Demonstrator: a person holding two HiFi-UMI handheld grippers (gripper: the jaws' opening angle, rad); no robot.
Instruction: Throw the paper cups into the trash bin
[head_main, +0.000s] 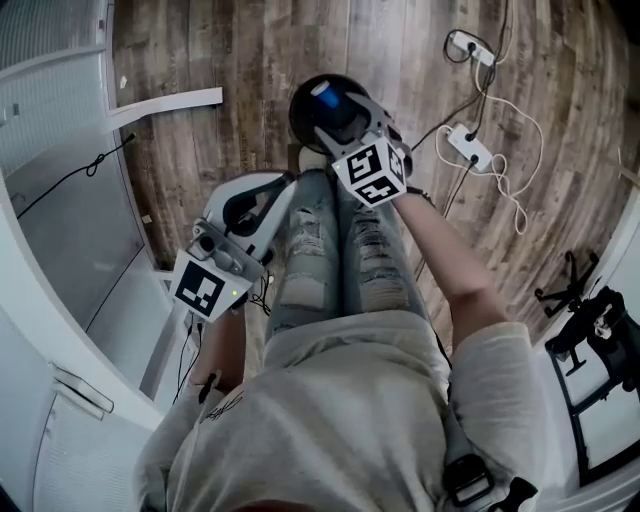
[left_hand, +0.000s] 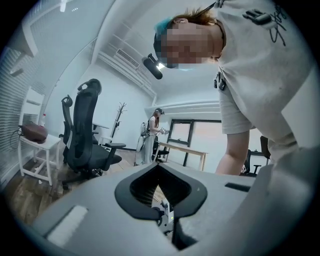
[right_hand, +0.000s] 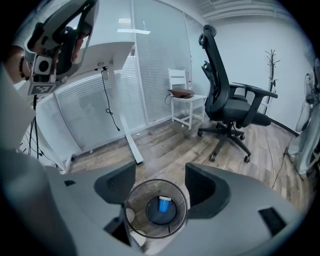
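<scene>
A black mesh trash bin (head_main: 312, 115) stands on the wooden floor just ahead of the person's feet. A blue paper cup (head_main: 322, 95) lies at its bottom. My right gripper (head_main: 335, 125) hangs over the bin's mouth. In the right gripper view it (right_hand: 159, 186) looks straight down into the bin (right_hand: 134, 200) at the blue cup (right_hand: 164, 204), jaws open with nothing between them. My left gripper (head_main: 272, 190) is held by the person's left knee. In the left gripper view it (left_hand: 159, 167) points up at the person, its tips together and empty.
A white desk with its foot (head_main: 165, 103) stands to the left. Power strips and white cables (head_main: 468, 146) lie on the floor at right. A black office chair (right_hand: 231, 102) and a white chair (right_hand: 182, 102) stand further off. A black stand (head_main: 590, 330) is at right.
</scene>
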